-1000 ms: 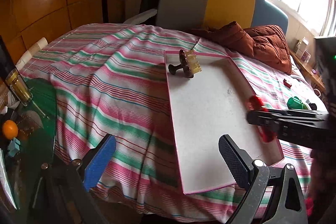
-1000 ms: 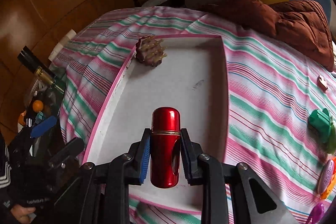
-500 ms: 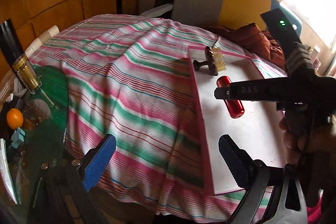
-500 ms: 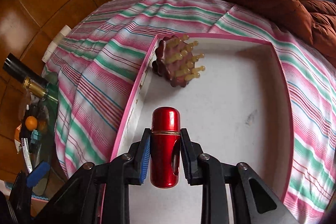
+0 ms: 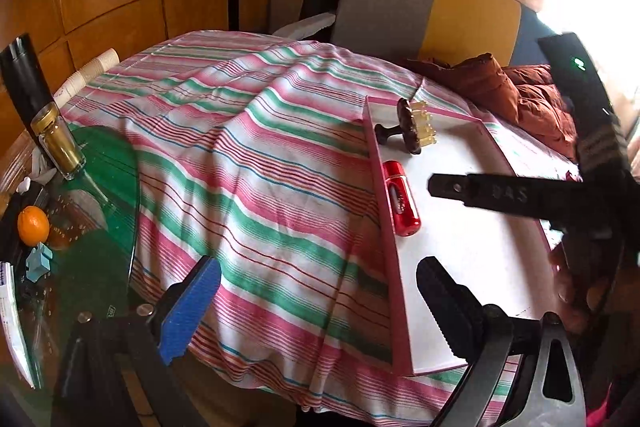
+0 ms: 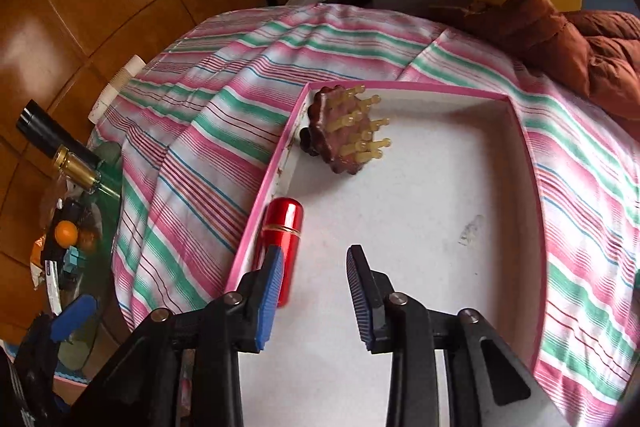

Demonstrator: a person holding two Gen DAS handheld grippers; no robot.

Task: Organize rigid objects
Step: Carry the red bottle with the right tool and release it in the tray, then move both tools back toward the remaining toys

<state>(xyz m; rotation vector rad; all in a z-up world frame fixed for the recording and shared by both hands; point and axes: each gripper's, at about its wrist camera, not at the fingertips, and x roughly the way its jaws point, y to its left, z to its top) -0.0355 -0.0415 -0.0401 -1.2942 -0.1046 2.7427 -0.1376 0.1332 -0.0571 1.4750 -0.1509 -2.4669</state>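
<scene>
Opening over the pink-rimmed tray [image 6: 528, 163], right gripper [image 6: 316, 279] holds nothing; red metal cylinder [image 6: 282, 227] lies against the left wall, near the brush [image 6: 340, 131]. Rigid, glossy, rolls: grip mid-body

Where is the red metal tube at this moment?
The red metal tube lies inside the pink-rimmed tray, along its left wall in the right wrist view, just nearer than the brown massage brush.
</scene>
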